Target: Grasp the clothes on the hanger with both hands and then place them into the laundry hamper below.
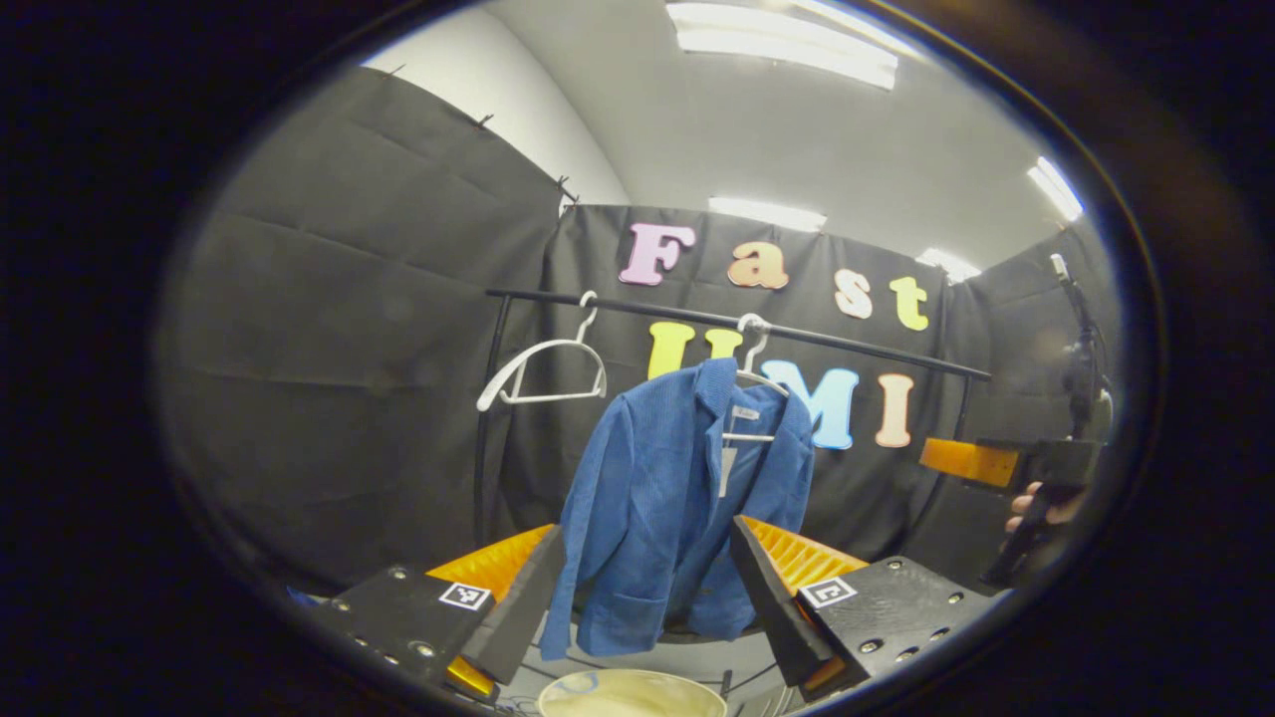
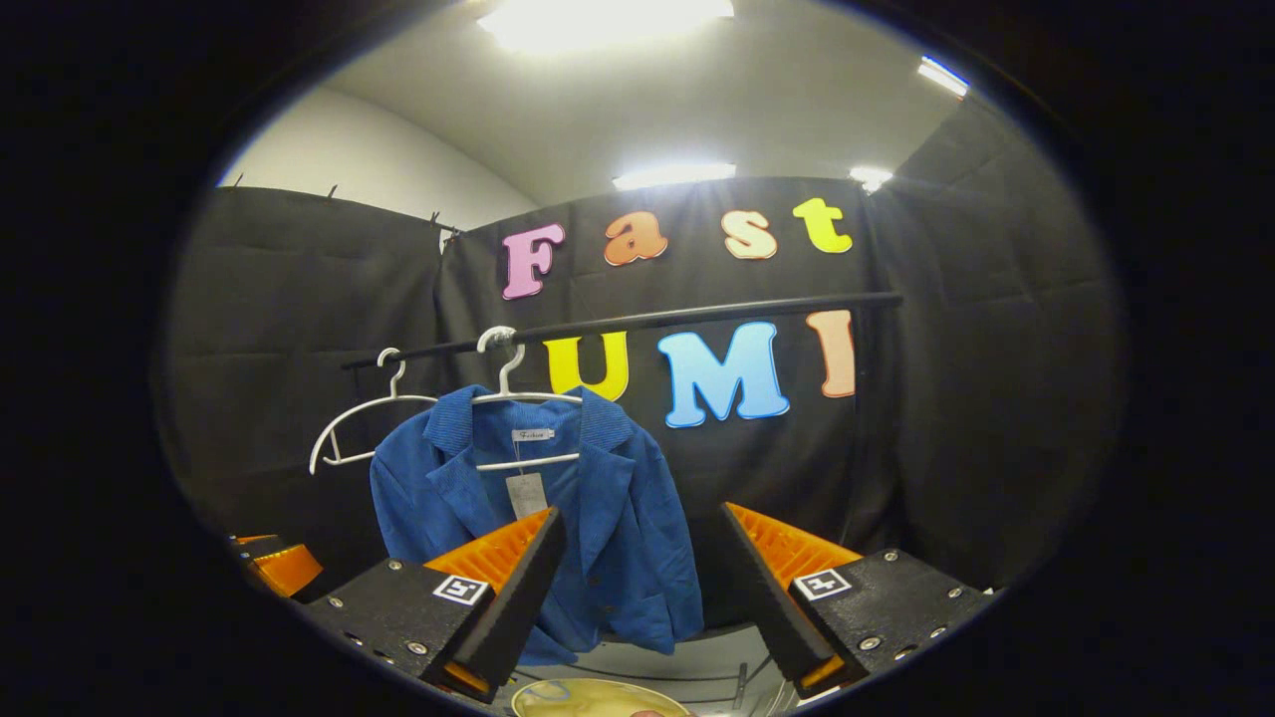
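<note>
While both tongs sit spread wide w/ nothing between them, the blue jacket hangs on a white hanger from the black rail, front open, a tag showing at the collar. Left tongs face it from near, apart from the cloth. Right tongs likewise point at the jacket's lower half, no contact. A second white hanger, bare, hangs on the rail just beside the jacket. Pale round hamper rim lies below the jacket. In left gripper view, a hand holds the other gripper far off to the side.
</note>
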A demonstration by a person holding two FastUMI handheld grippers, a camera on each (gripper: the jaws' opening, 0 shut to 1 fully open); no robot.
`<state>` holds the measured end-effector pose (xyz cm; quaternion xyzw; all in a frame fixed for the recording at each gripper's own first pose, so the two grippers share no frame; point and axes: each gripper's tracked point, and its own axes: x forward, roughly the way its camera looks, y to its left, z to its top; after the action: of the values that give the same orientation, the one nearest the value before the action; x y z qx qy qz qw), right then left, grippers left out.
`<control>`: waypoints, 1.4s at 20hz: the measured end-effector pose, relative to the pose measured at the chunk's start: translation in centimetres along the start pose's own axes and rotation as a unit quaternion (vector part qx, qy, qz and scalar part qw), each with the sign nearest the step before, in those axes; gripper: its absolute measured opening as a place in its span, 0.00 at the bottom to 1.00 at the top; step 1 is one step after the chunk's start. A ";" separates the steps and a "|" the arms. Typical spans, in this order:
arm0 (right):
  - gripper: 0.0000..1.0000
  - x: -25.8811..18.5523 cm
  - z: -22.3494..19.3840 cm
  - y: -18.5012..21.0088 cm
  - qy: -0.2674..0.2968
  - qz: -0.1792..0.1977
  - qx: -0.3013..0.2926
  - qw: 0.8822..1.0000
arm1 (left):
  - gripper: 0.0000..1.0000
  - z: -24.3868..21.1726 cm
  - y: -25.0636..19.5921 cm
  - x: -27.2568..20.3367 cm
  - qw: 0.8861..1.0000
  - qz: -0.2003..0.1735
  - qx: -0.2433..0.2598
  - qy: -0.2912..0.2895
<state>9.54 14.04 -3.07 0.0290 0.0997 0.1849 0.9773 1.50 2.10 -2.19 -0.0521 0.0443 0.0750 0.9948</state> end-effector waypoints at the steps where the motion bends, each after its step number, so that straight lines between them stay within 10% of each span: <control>1: 0.95 1.3 -0.4 0.1 0.008 0.012 0.009 1.000 | 1.00 0.4 -0.6 0.9 1.000 0.002 -0.004 -0.001; 28: 0.95 23.2 -9.1 2.2 0.108 0.160 0.060 0.979 | 1.00 -3.4 -6.1 24.9 0.980 0.192 0.022 0.040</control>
<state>28.03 24.78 -16.07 0.0830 0.2098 0.3345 0.9150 26.69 -0.68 -7.38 -0.0239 0.0947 0.2611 0.9604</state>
